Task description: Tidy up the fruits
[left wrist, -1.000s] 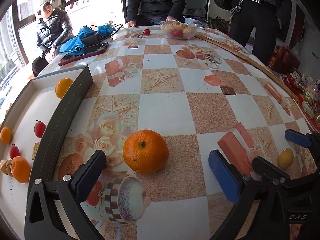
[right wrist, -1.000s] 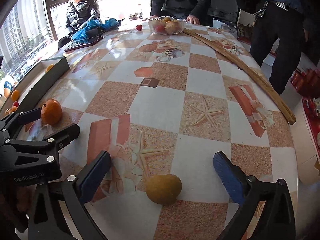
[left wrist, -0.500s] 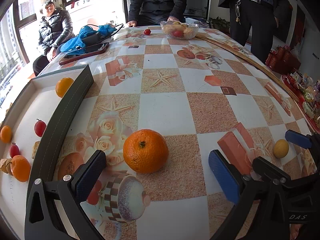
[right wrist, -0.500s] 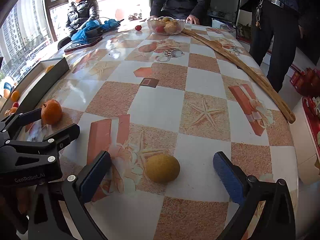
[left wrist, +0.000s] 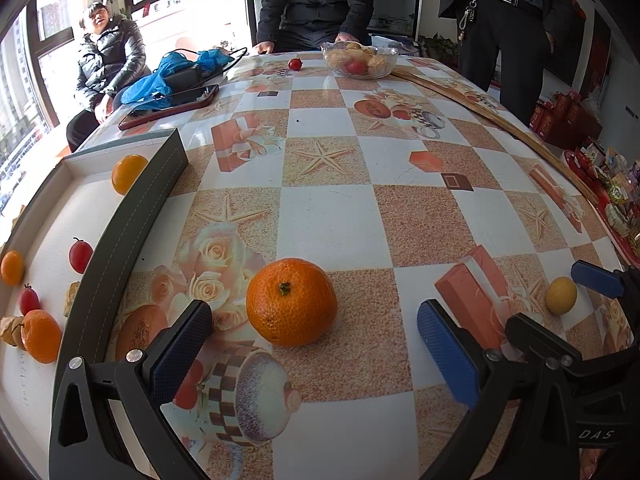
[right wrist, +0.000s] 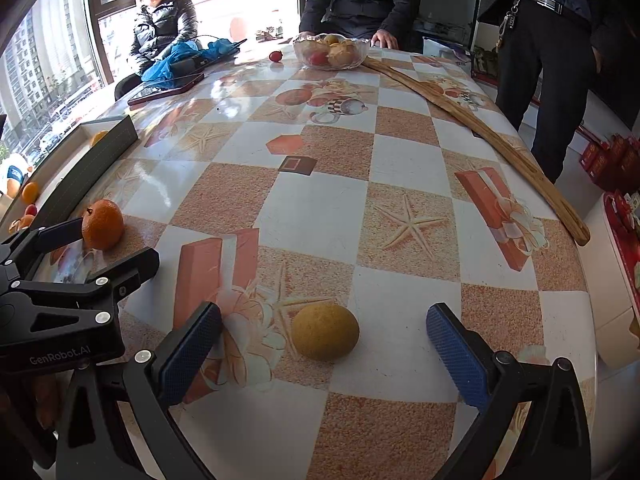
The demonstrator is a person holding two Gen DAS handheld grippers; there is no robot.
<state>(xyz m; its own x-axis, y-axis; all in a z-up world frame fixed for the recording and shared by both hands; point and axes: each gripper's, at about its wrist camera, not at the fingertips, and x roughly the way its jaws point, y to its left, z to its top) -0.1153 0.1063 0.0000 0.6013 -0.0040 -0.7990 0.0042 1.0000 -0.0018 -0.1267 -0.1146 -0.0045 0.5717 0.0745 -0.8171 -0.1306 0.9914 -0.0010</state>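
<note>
The small round yellow fruit [right wrist: 325, 331] now sits further up between the right gripper [right wrist: 324, 354] pads. Both claws are spread wide. The left gripper [left wrist: 314, 350] frames the round orange tangerine [left wrist: 291, 301], bottom middle. Squeeze gently, around each fruit's middle.

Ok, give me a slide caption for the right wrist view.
Open right gripper lined up on a yellow fruit on the patterned table.

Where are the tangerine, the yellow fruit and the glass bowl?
tangerine [left wrist: 291, 302]: left wrist view, middle of peel.
yellow fruit [right wrist: 325, 331]: right wrist view, middle of skin.
glass bowl [right wrist: 352, 60]: right wrist view, front wall.
</note>
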